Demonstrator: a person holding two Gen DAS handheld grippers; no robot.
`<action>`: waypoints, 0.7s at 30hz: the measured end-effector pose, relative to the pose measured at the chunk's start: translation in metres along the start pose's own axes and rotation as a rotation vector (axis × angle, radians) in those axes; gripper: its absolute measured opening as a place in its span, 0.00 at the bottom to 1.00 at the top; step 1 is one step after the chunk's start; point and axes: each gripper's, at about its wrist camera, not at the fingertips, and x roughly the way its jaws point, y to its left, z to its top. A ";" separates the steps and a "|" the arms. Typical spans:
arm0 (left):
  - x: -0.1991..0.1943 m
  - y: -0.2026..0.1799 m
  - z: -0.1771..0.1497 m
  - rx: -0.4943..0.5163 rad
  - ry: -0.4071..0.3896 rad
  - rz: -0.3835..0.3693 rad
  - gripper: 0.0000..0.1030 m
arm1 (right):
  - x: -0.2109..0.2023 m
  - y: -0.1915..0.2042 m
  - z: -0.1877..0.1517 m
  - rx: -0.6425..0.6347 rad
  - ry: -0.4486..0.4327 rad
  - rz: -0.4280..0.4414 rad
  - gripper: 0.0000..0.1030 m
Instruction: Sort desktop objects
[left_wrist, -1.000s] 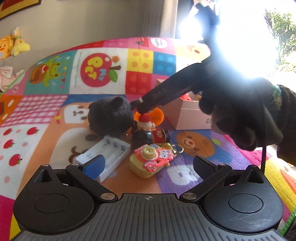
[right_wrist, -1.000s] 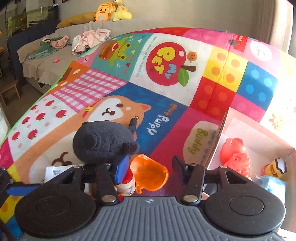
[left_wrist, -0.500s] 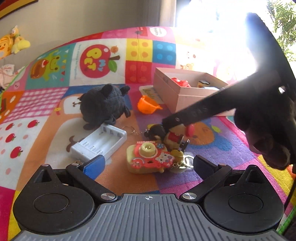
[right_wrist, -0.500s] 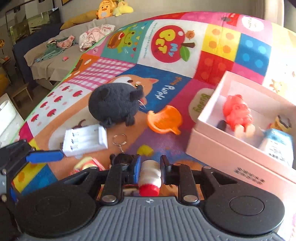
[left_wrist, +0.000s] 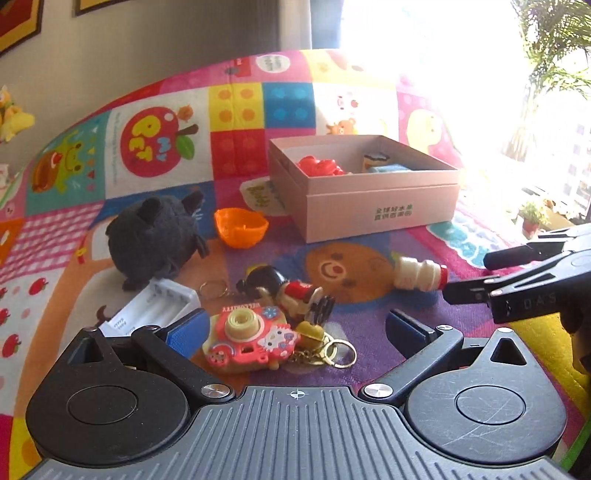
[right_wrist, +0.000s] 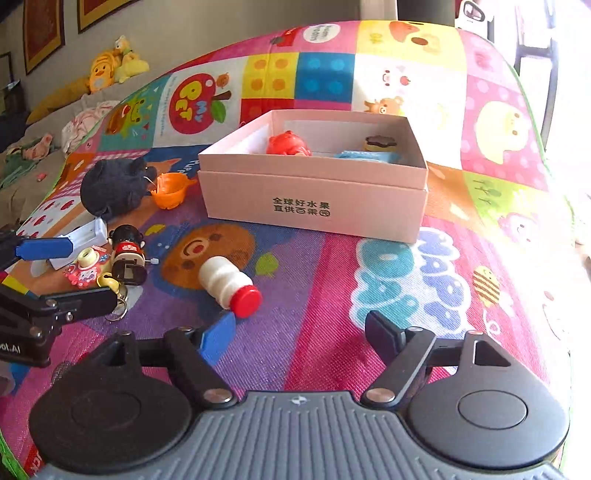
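A small white bottle with a red cap (right_wrist: 229, 286) lies on its side on the mat, just ahead of my open, empty right gripper (right_wrist: 299, 334); it also shows in the left wrist view (left_wrist: 419, 275). My left gripper (left_wrist: 295, 328) is open and empty over a pink toy camera keychain (left_wrist: 247, 341). A wind-up figure (left_wrist: 284, 290), white battery case (left_wrist: 155, 308), black plush (left_wrist: 155, 242) and orange cup (left_wrist: 242, 227) lie nearby. The pink box (right_wrist: 314, 206) holds a red toy (right_wrist: 290, 144) and other small items.
The colourful play mat (right_wrist: 406, 280) covers the table and curves off at the right edge. A sofa with clothes and plush toys (right_wrist: 107, 72) stands at the back left. Bright window glare fills the right of the left wrist view.
My right gripper carried the white bottle to the right, opened and let it go onto the mat, then drew back. The left gripper stayed open near the camera keychain.
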 end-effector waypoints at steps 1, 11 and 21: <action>0.003 -0.002 0.004 0.007 -0.004 0.005 1.00 | -0.003 -0.002 -0.004 0.010 -0.007 -0.009 0.82; 0.039 -0.012 0.029 -0.066 0.095 -0.022 1.00 | -0.015 -0.013 -0.010 0.096 -0.084 -0.016 0.95; 0.017 -0.019 0.047 -0.255 0.003 -0.270 1.00 | -0.023 -0.009 -0.014 0.061 -0.128 0.033 0.95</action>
